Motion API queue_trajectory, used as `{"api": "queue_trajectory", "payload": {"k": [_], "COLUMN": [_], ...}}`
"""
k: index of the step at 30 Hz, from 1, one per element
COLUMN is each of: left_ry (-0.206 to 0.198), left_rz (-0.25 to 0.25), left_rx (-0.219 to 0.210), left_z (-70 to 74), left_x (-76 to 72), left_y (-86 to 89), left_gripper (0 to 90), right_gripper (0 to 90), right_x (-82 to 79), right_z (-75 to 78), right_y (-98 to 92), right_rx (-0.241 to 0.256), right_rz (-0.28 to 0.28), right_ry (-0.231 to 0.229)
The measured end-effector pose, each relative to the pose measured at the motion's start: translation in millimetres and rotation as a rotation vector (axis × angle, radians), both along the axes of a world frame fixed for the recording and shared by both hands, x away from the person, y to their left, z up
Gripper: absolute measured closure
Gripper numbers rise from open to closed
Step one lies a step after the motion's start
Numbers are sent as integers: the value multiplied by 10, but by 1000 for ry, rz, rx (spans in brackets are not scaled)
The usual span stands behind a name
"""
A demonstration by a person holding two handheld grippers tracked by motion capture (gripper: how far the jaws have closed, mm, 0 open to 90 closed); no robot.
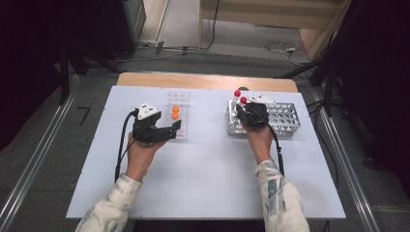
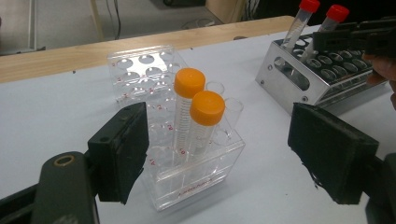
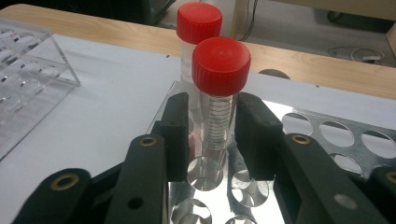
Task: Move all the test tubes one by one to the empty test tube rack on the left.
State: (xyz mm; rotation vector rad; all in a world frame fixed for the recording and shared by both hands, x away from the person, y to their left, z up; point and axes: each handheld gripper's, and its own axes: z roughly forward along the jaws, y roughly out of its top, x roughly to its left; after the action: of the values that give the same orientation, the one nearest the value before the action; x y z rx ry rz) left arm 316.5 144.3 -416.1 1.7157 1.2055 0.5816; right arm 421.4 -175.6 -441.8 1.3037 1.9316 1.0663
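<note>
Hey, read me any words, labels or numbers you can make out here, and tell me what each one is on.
"A1": red mark on the clear plastic rack, front left corner.
Other red marks along that rack's edges and front wall: too small and blurred to read.
Faint print on the rear red-capped tube: unreadable.
Black graduation lines on the front red-capped tube, no legible numbers.

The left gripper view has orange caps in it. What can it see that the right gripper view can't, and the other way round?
Left gripper view: two orange-capped tubes standing in the clear plastic rack, between the wide-open jaws of the left gripper.

Right gripper view: the right gripper with its jaws close on either side of the nearer red-capped tube, right over the rack's holes.

Both: the two red-capped tubes, the metal rack, the clear rack and the white table.
</note>
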Motion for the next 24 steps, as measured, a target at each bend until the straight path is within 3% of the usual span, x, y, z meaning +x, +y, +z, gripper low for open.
{"api": "queue_trajectory", "payload": {"k": [8,20,24], "left_ry": [-1,-9,-12], "left_rz": [5,10,12], "left_rx": [1,1,-3], "left_z": [-5,7,13], "left_x": [4,-10,-14], "left_y": [0,18,26], "left_gripper": [210,207,206], "right_gripper": [714,719,719], "right_x": [-6,-170,-247], "right_z": [49,510,579], "right_y": [-23,-49,-55], "right_rx": [11,23,23], "right_rz": [-6,7,21], "right_ry": [-19,-115,-116]}}
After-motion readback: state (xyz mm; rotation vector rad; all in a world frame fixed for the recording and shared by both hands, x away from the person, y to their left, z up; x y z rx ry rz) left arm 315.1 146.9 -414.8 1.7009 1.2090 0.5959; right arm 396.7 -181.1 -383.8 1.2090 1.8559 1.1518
